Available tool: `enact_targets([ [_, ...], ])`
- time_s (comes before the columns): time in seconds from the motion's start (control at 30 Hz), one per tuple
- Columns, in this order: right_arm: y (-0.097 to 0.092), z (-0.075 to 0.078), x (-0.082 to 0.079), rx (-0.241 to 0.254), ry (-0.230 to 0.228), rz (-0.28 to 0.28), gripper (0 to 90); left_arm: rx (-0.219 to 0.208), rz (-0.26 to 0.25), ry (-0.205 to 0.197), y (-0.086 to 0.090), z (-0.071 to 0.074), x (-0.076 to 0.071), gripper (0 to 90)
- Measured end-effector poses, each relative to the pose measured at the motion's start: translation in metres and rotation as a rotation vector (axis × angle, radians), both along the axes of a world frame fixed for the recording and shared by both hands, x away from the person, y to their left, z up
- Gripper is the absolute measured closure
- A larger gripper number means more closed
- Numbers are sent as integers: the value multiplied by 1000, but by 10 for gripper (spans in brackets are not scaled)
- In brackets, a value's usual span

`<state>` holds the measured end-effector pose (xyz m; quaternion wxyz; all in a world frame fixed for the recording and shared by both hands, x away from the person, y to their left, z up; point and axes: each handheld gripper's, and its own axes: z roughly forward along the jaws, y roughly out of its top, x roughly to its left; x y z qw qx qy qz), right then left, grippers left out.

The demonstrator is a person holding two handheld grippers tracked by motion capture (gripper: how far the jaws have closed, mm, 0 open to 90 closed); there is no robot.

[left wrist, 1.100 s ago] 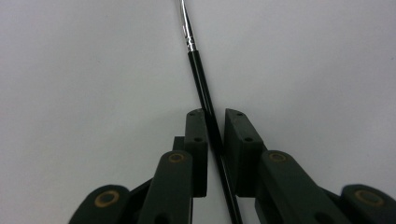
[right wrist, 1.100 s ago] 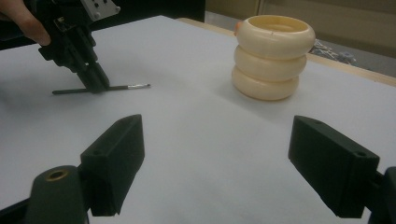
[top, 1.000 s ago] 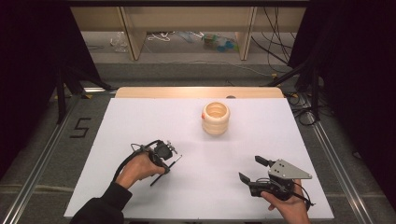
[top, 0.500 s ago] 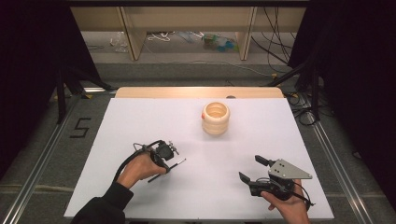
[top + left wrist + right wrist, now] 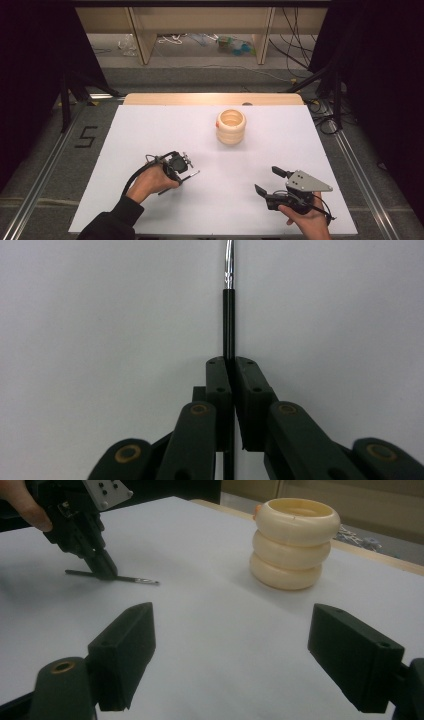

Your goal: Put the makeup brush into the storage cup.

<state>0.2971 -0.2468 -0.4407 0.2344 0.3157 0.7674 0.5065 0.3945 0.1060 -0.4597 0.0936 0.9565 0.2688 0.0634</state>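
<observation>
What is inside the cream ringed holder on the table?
The cream ringed holder looks empty at its open top: its inner wall shows in the high view, but its bottom is hidden. A small orange bit pokes out behind its rim.

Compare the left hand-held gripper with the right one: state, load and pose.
The left hand-held gripper has its jaws shut on a thin black pen with a metal tip; the right hand-held gripper has its jaws wide apart with nothing between them. The left one tips down onto the white table, pen lying flat; the right one looks level across the table toward the cream ringed holder. Both are black, two-jawed and held by hand.
</observation>
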Motion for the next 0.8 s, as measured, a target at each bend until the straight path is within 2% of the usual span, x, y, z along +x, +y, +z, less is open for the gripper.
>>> enact_targets([
  [0.03,0,0,0,3,-2,1,201,15,-19,4,1,1,1,851],
  [0.13,0,0,0,0,-1,0,202,-4,-26,1,1,0,1,851],
  [0.2,0,0,0,4,2,0,202,2,-33,3,2,0,1,851],
  [0.3,0,0,0,4,3,0,202,-23,-14,1,2,-1,1,851],
  [0.33,1,0,0,6,-2,-1,202,-10,-28,12,3,1,2,851],
  [0.4,0,0,0,7,0,0,202,-26,-21,13,4,0,2,851],
  [0.53,0,0,0,5,0,1,202,-91,-27,24,5,3,2,851],
  [0.57,0,0,0,3,-5,2,202,-122,-26,14,6,6,2,851],
  [0.6,0,0,0,3,-5,2,202,-122,-26,14,6,6,2,851],
  [0.63,1,0,0,17,1,-4,203,-167,-19,5,6,8,2,851],
  [0.67,0,1,0,19,9,-3,203,-167,-19,5,6,8,2,851],
  [0.7,0,1,1,20,-8,-5,203,-187,-24,-2,8,11,4,851],
  [0.73,0,1,1,20,-8,-5,203,-187,-24,-2,8,11,4,851],
  [0.77,0,1,1,16,-13,-3,203,-218,-28,-25,9,14,5,851],
  [0.8,0,1,1,16,-13,-3,203,-218,-28,-25,9,14,5,851],
])
